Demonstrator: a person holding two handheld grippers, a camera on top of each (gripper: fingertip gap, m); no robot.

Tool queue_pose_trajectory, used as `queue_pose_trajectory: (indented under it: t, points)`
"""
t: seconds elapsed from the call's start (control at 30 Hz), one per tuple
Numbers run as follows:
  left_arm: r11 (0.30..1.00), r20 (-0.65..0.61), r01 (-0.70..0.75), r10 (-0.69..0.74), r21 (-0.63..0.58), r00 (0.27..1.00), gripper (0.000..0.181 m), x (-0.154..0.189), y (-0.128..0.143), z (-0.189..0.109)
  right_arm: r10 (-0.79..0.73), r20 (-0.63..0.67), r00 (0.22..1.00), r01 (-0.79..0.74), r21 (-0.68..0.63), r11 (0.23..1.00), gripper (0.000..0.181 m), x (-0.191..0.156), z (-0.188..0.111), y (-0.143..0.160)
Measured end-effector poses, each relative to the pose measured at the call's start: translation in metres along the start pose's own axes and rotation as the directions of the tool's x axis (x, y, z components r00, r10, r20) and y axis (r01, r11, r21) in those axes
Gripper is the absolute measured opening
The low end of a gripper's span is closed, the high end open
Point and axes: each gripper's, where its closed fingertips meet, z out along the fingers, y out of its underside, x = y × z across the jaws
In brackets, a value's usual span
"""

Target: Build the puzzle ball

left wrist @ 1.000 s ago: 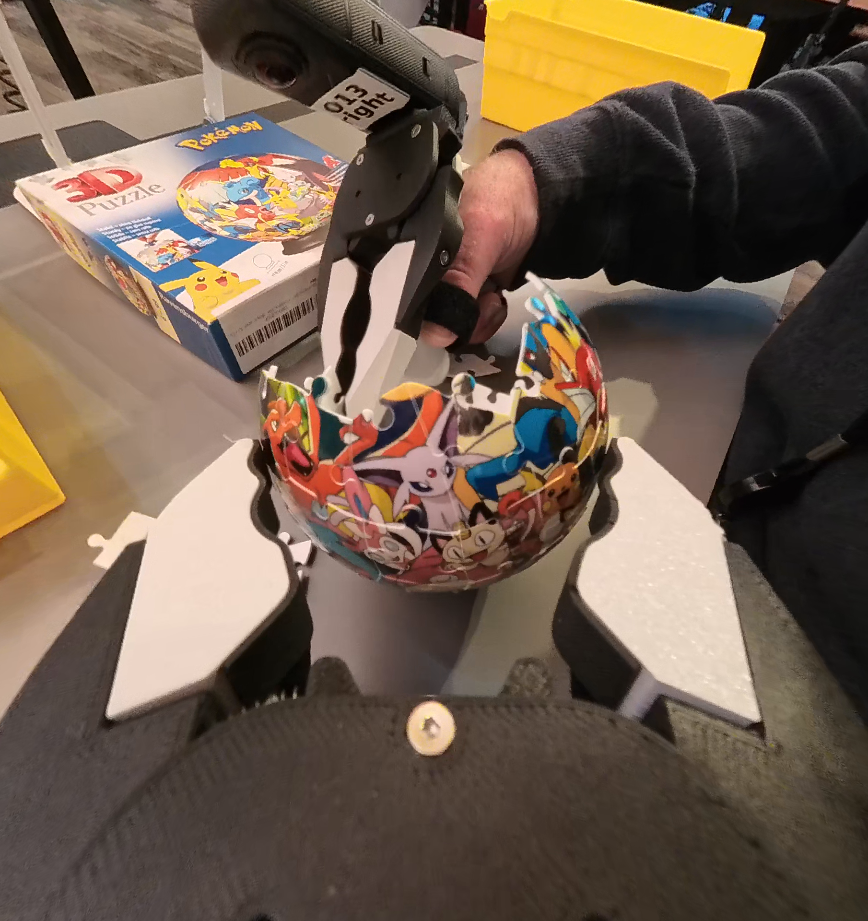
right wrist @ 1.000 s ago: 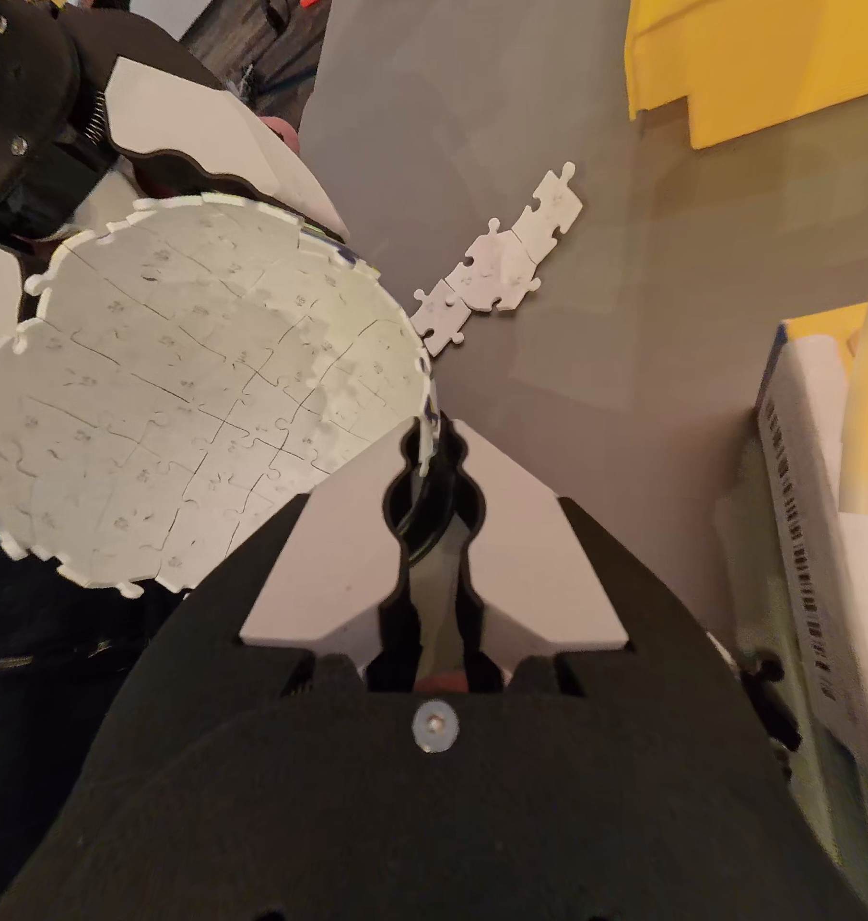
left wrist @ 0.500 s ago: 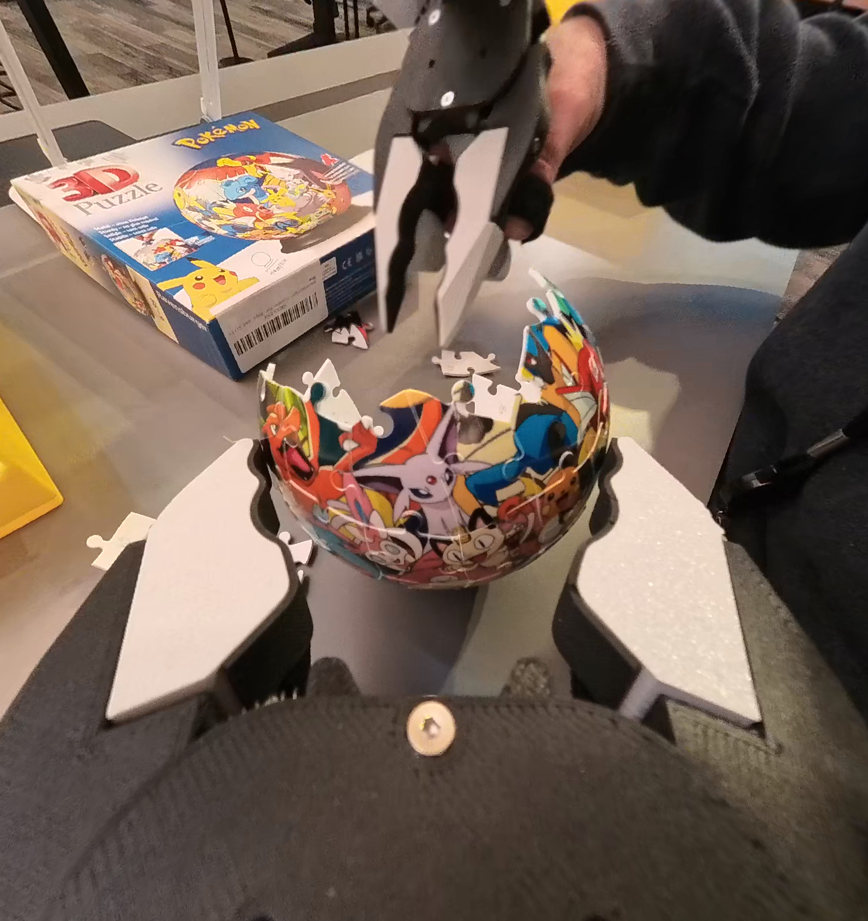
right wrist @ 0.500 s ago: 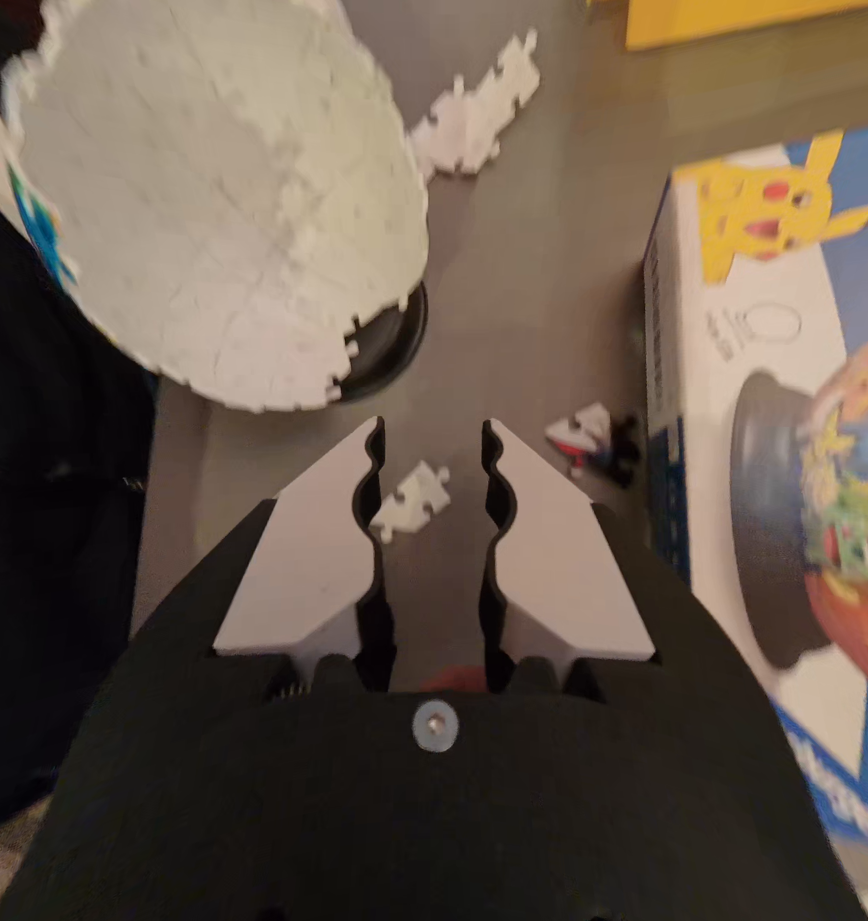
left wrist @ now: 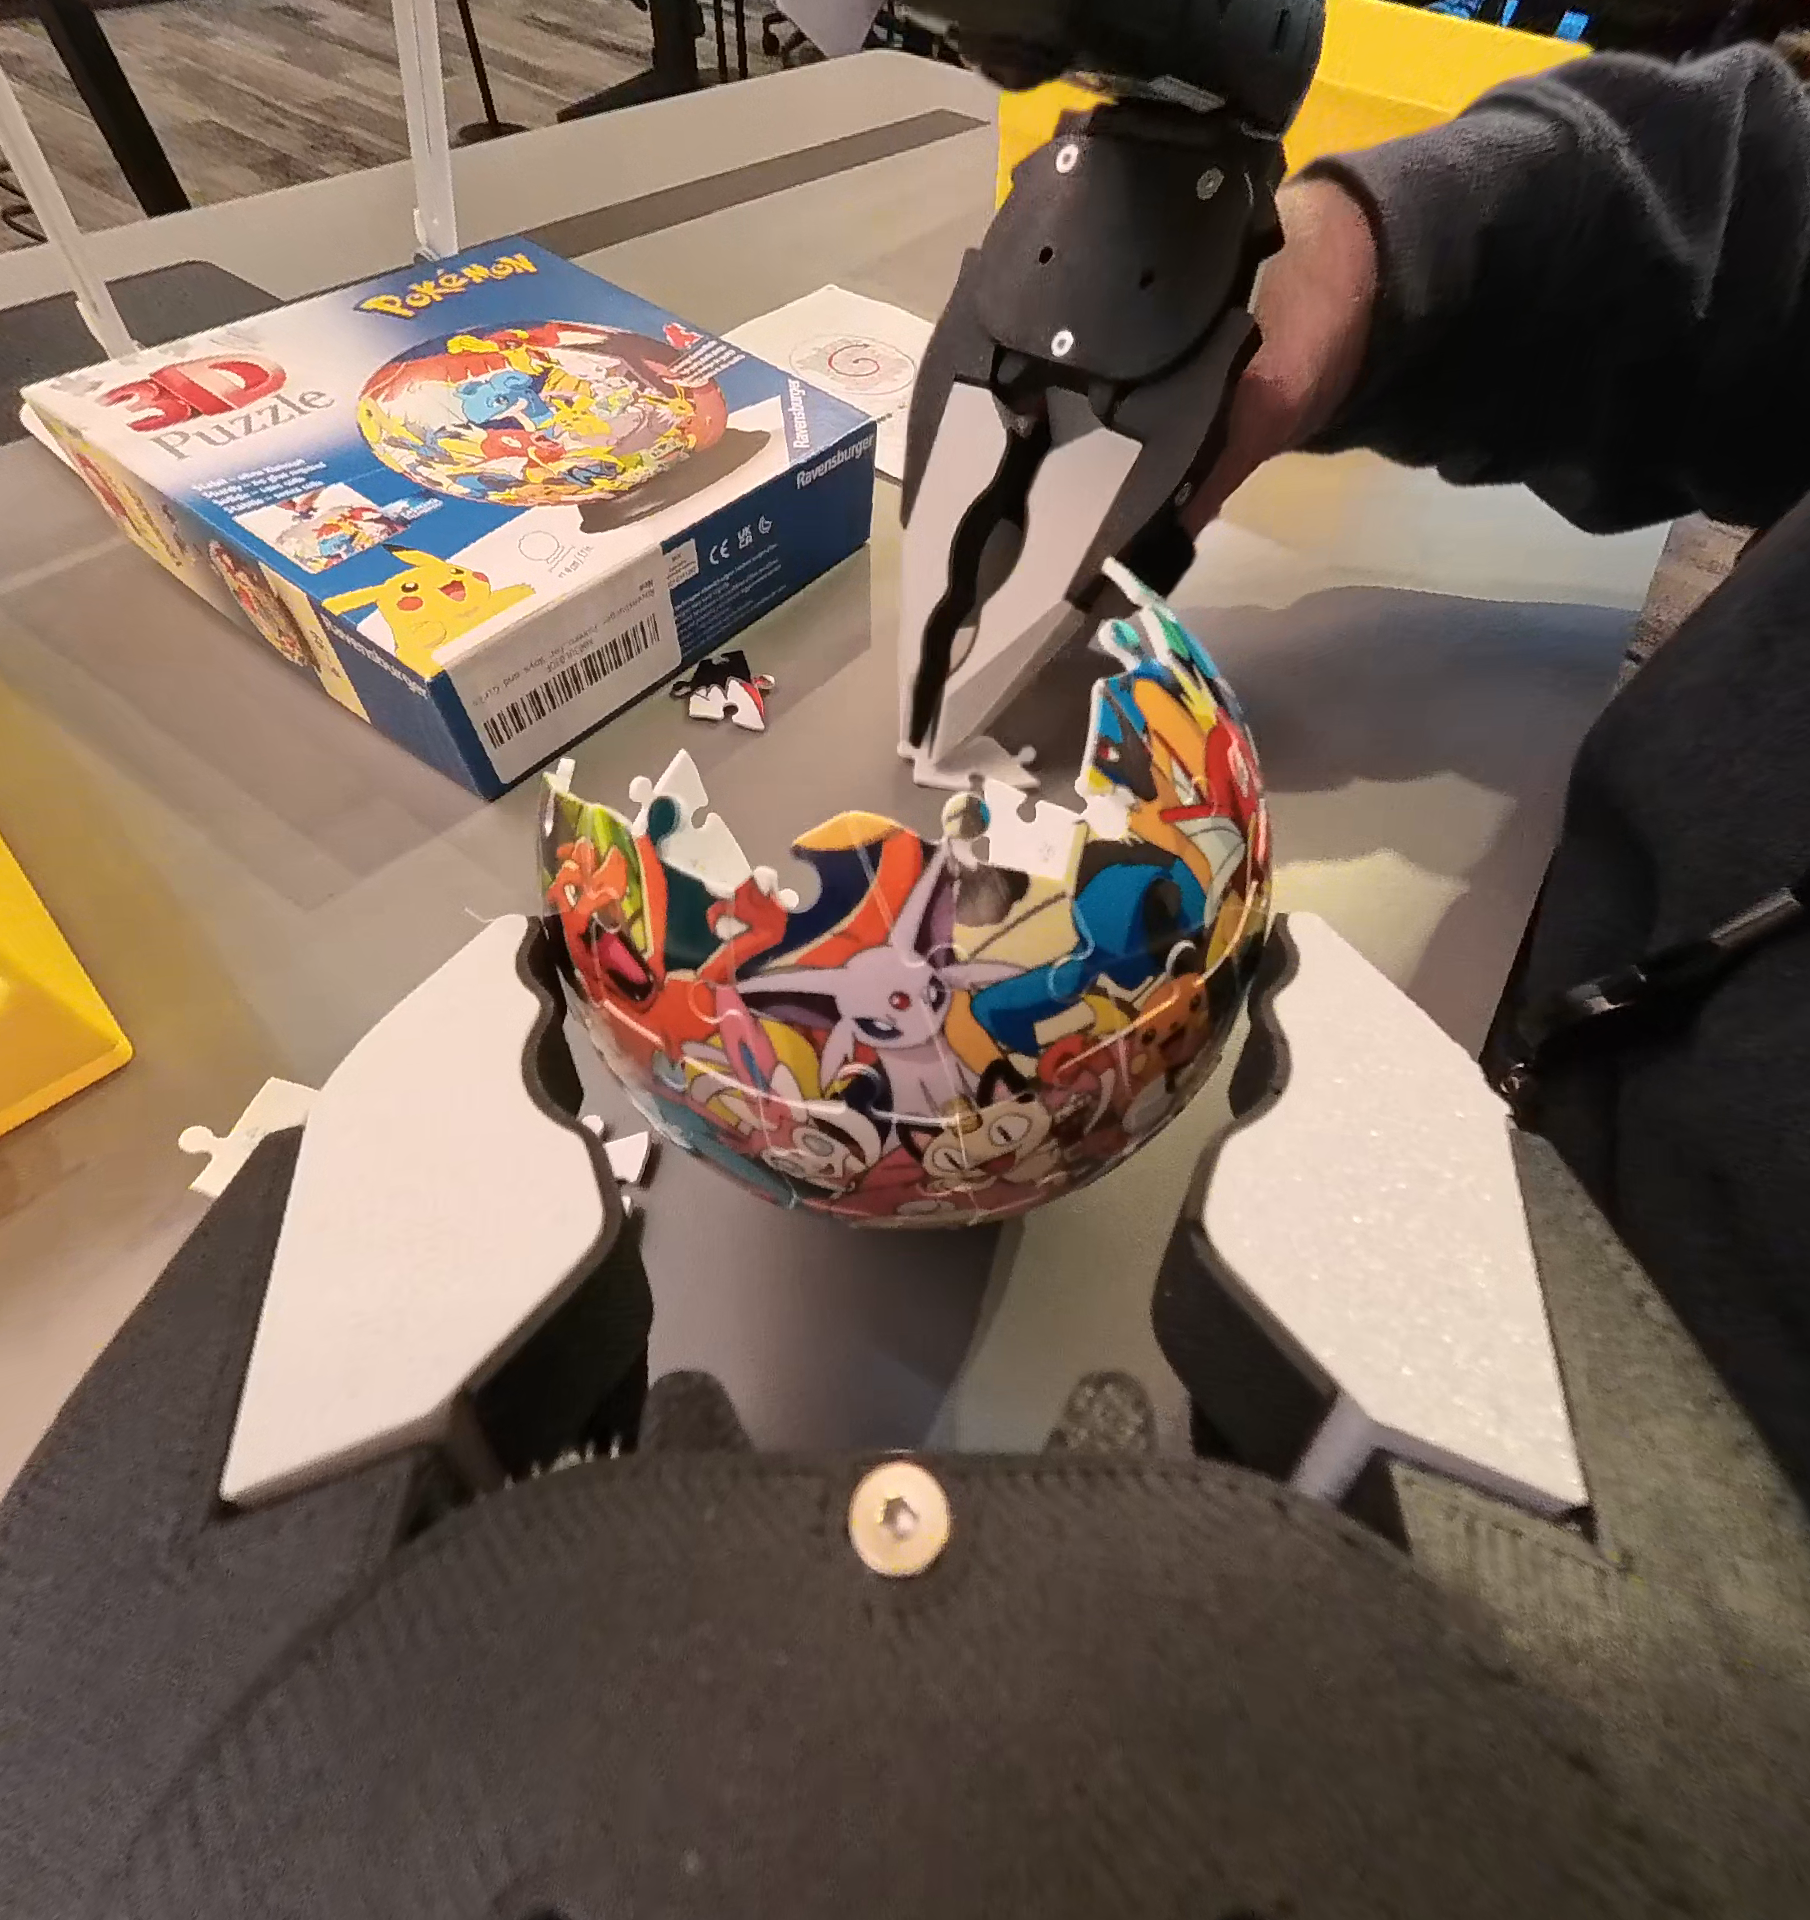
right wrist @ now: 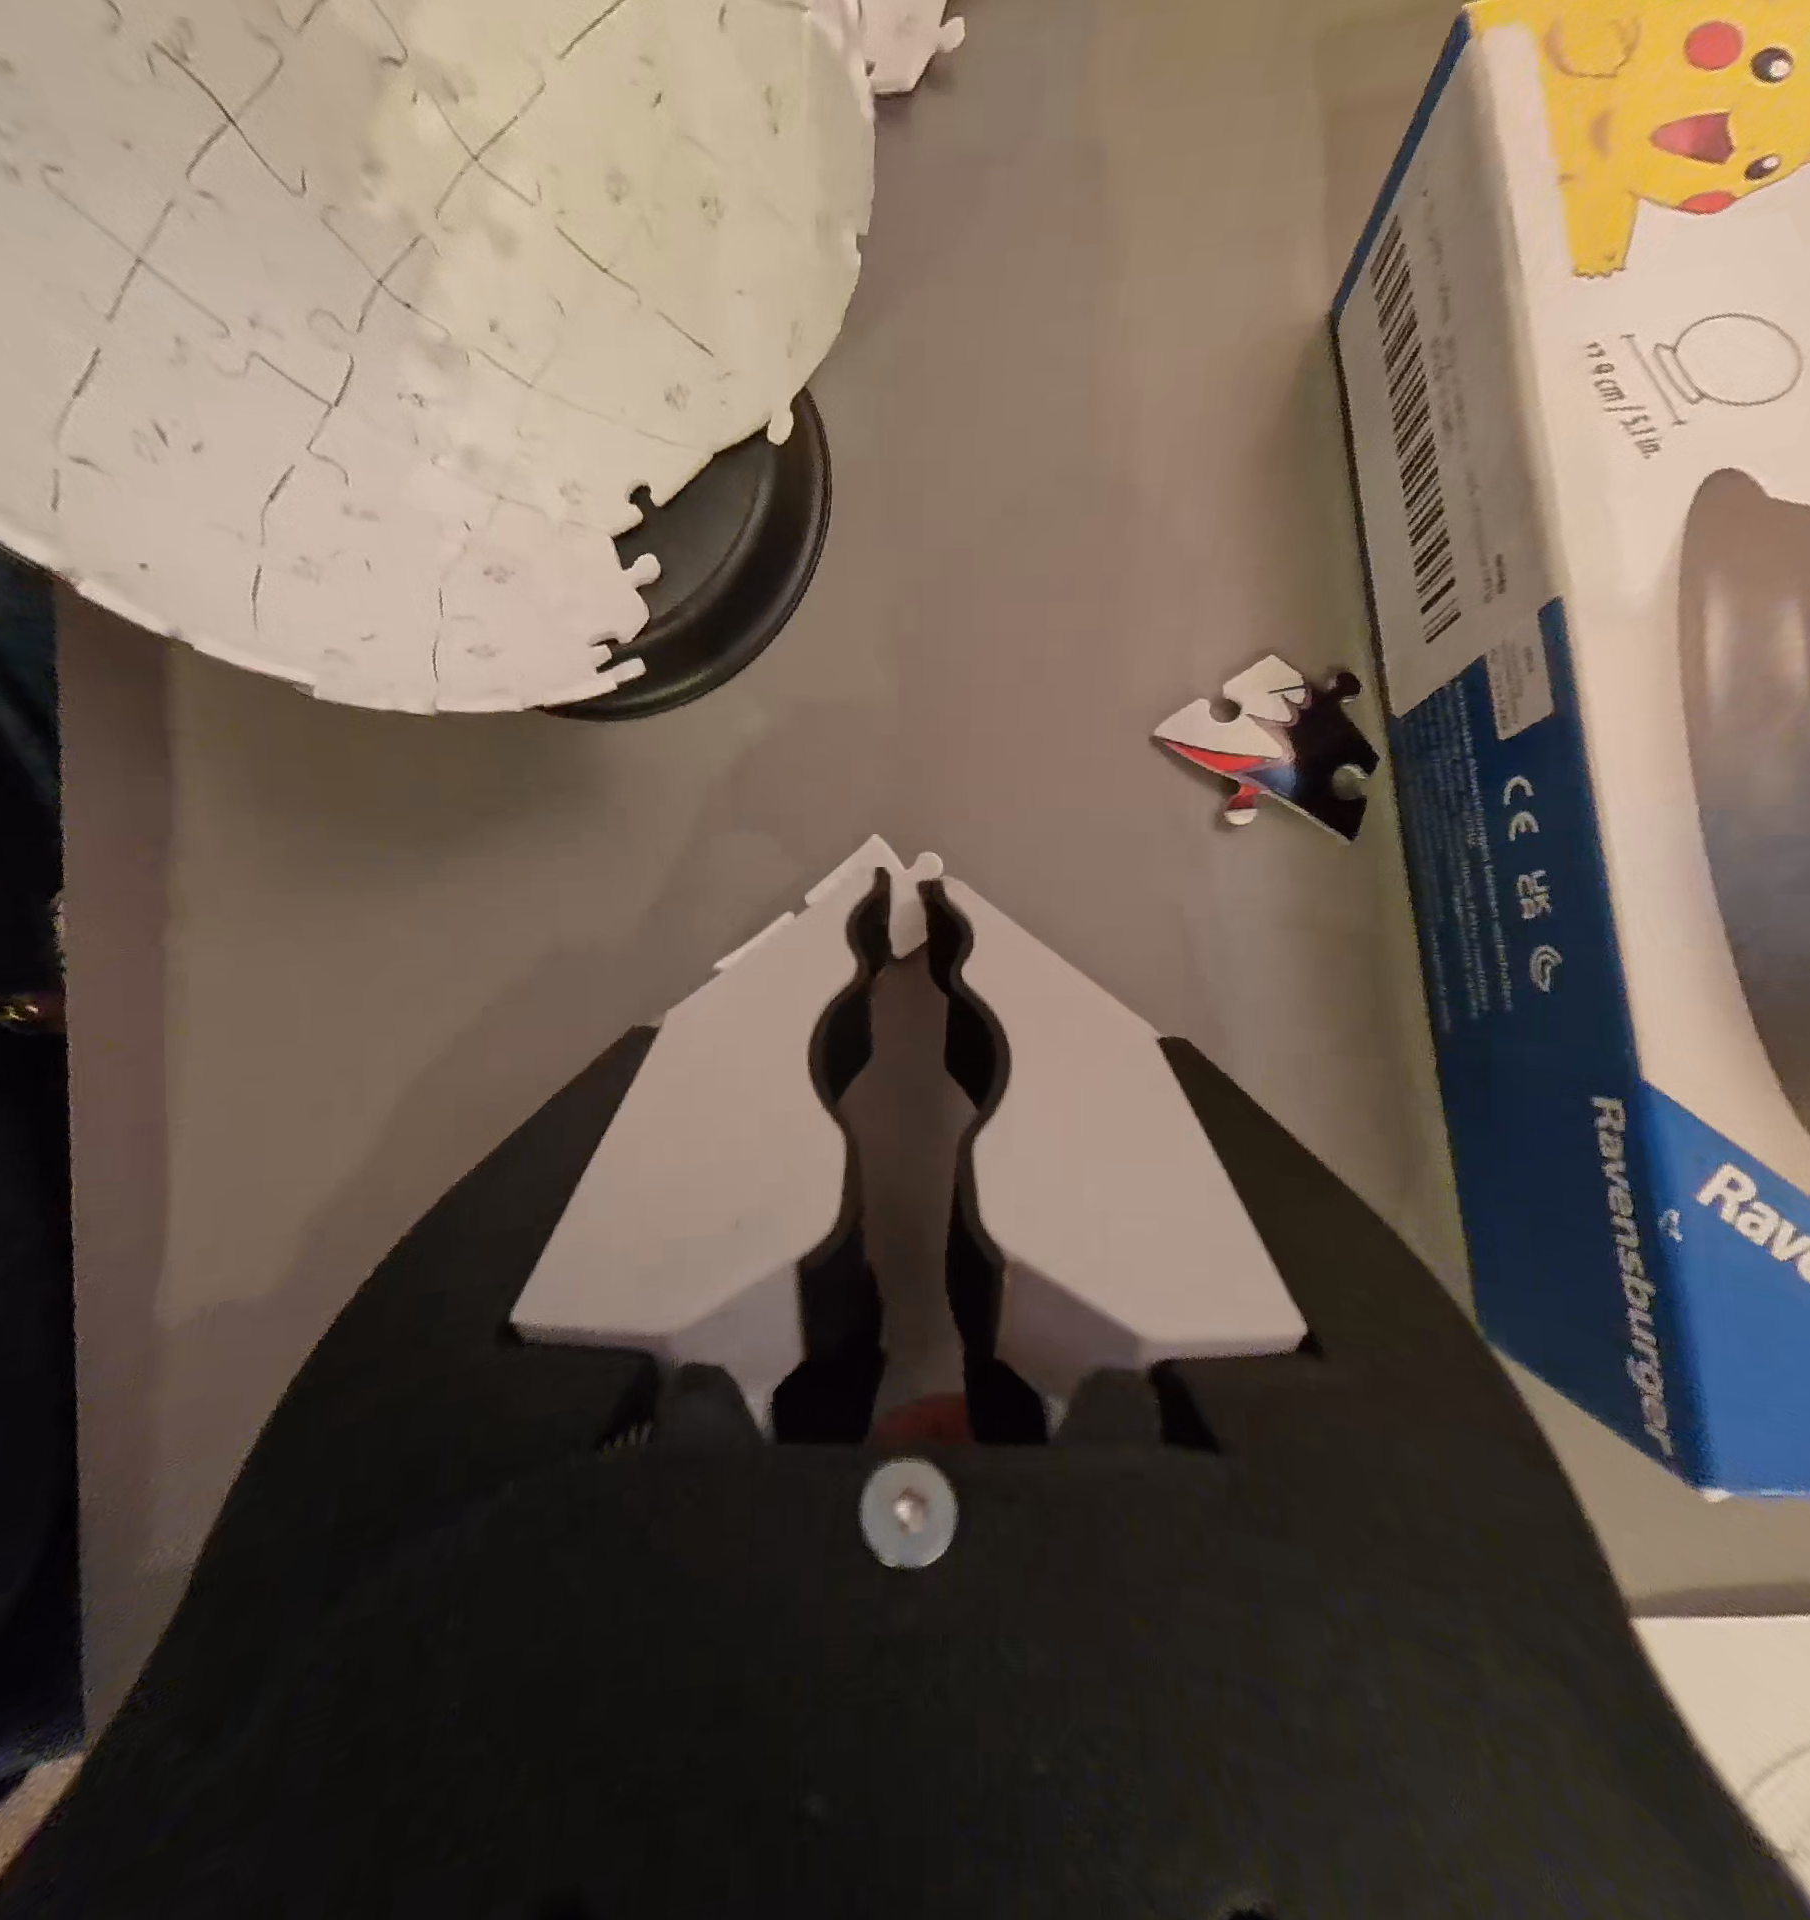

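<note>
Here, grips the half-built puzzle ball (left wrist: 911,1018) in the left gripper (left wrist: 911,935), one white finger pressed against each side of the colourful shell, open top upward and rim jagged. Sees only the ball's blank white inside (right wrist: 361,312) from the right wrist view, with a black stand (right wrist: 735,561) peeking out from under its rim; cannot tell whether ball and stand touch.

Reaches down with the right gripper (left wrist: 948,743) just behind the ball, tips against the grey table (left wrist: 153,779). Pinches there a white puzzle piece (left wrist: 968,767), blank side up, flat on the table and just clear of the ball's far rim. Confirms it from that gripper's (right wrist: 906,904) own camera: fingers drawn almost together, the piece (right wrist: 906,920) caught between the tips, one knob poking out past them.

Finds a small cluster of joined pieces (left wrist: 726,691), black, red and white (right wrist: 1275,753), beyond the ball and off to the left in the left wrist view, apart from it and just beside the blue puzzle box (left wrist: 444,488). Spots another blank white piece (left wrist: 246,1127) near the ball, half hidden under the left gripper's outer finger. Notes a yellow bin (left wrist: 7,987) well apart from the ball, at the left edge of that view.
</note>
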Motion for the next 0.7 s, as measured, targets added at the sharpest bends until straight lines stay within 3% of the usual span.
queue_pose_trajectory:
  t: [0.4,0.53,0.7]
  points:
    - [1.0,-0.002,-0.003,0.003,0.003,1.0,0.123,0.0,0.0,0.0,0.069,0.06,0.996,-0.074,0.088,0.993,0.0,-0.007,-0.01,-0.011]
    - [1.0,-0.002,-0.002,0.002,0.005,1.0,0.123,0.0,0.0,0.0,0.0,0.071,0.997,-0.004,0.052,0.999,0.028,-0.012,-0.012,-0.005]
    - [1.0,-0.001,-0.006,0.006,0.004,1.0,0.123,0.001,0.0,0.001,-0.09,0.062,0.994,0.091,-0.012,0.996,0.03,-0.018,0.001,0.001]
